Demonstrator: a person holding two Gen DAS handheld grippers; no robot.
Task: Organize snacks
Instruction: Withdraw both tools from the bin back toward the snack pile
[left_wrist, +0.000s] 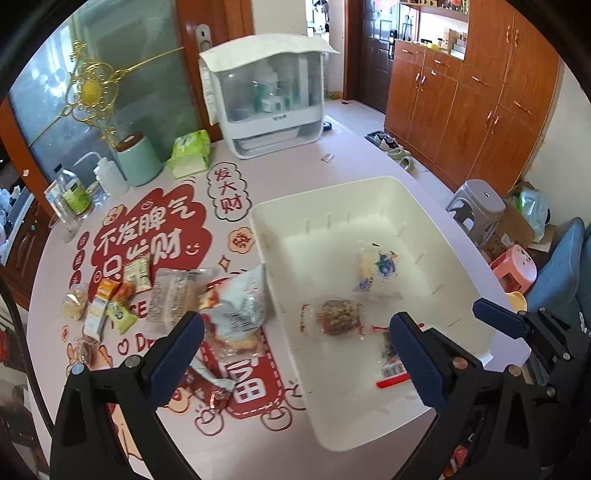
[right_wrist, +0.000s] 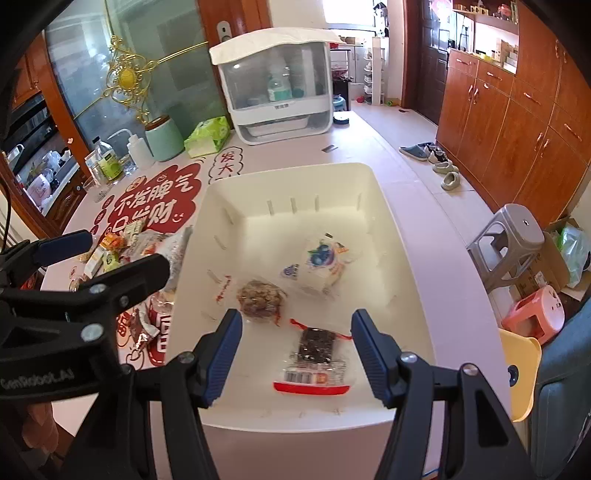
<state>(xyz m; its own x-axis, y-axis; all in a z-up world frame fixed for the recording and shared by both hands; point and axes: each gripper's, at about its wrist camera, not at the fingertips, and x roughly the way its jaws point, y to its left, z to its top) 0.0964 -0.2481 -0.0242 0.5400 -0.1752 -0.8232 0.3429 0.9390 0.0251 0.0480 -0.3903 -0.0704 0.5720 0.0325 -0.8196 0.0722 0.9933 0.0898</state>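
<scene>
We see the left hand-held gripper (left_wrist: 297, 349) with its jaws spread wide and nothing between them; it hangs over the near edge of the white bin (left_wrist: 373, 184), one finger above the loose snacks and the other above the bin floor. The right hand-held gripper (right_wrist: 297, 356) is about half open and also empty, poised above the bin's near end, with the dark seaweed-like packet (right_wrist: 316, 356) lying on the bin floor under the gap between its fingers.

Inside the bin we also find a round nut-cake packet (right_wrist: 260, 297) and, farther back, a clear packet with a blue print (right_wrist: 325, 258). The rest of the snacks (left_wrist: 170, 299) lie in a heap on the table (left_wrist: 303, 162) just left of the bin, on a red printed mat (left_wrist: 147, 225).

At the table's far end we see a white covered dish cabinet (left_wrist: 273, 96), a green tissue pack (left_wrist: 190, 153), a mint canister (left_wrist: 138, 160) and some bottles (left_wrist: 75, 192). Beyond the table stand wooden cupboards (left_wrist: 476, 96), a grey stool (left_wrist: 478, 206), a pink stool (left_wrist: 517, 267) and shoes (right_wrist: 436, 158) on the floor.
</scene>
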